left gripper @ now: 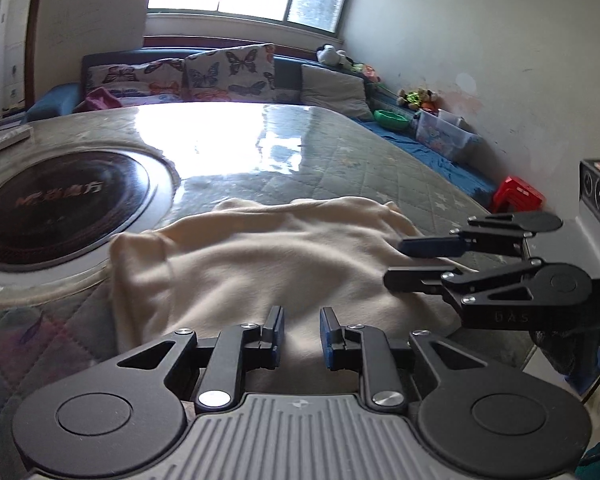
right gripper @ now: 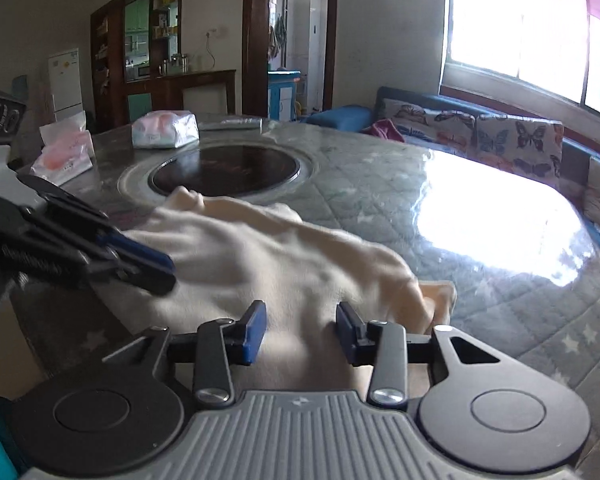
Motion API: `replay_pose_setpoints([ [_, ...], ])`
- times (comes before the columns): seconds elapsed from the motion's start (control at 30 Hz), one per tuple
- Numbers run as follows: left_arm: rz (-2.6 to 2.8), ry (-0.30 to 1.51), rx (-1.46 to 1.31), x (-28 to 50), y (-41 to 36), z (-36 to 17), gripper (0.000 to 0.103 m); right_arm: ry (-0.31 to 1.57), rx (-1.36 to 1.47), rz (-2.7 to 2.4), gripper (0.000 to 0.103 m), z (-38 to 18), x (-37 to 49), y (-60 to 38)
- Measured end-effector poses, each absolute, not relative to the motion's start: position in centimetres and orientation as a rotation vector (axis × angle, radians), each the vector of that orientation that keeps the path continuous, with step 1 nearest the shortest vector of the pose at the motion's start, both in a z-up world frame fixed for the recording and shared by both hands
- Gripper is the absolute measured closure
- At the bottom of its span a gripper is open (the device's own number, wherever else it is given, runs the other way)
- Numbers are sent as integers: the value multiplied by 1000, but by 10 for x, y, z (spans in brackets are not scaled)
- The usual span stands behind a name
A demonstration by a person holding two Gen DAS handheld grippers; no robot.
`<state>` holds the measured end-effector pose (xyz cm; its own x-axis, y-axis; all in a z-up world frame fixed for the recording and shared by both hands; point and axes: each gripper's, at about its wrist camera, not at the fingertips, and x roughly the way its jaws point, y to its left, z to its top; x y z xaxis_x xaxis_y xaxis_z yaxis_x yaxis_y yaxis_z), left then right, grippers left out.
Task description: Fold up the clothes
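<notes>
Cream garment (left gripper: 268,264) lies bunched on my quilted table (left gripper: 380,168).
Both grippers, left (left gripper: 301,338) and right (right gripper: 301,330), hover parted, empty; folds look loose, unfinished.

Left gripper (left gripper: 302,334) low, pointing forward, jaws parted with clear gap between blue pads, nothing clamped between them; right gripper (right gripper: 301,332) likewise low and level, jaws parted wider, blue pads facing each other across gap; in left wrist view right gripper enters from right edge, turned on its side, fingers stacked one above other, slightly apart; grippers near each other, not touching.
</notes>
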<state>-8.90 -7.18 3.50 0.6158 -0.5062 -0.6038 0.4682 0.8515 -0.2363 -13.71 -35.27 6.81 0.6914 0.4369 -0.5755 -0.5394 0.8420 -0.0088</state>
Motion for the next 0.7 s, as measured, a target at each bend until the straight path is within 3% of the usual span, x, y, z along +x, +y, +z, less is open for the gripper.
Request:
replay_pose_setpoints([
  [0.13,-523,716,-102,-90,-51,36,82,592,-154,534,54,66,-138,-362],
  [0.7,-327,715,-153,-51,-17,38,81,597,-112,502,45,61,-135,-371],
])
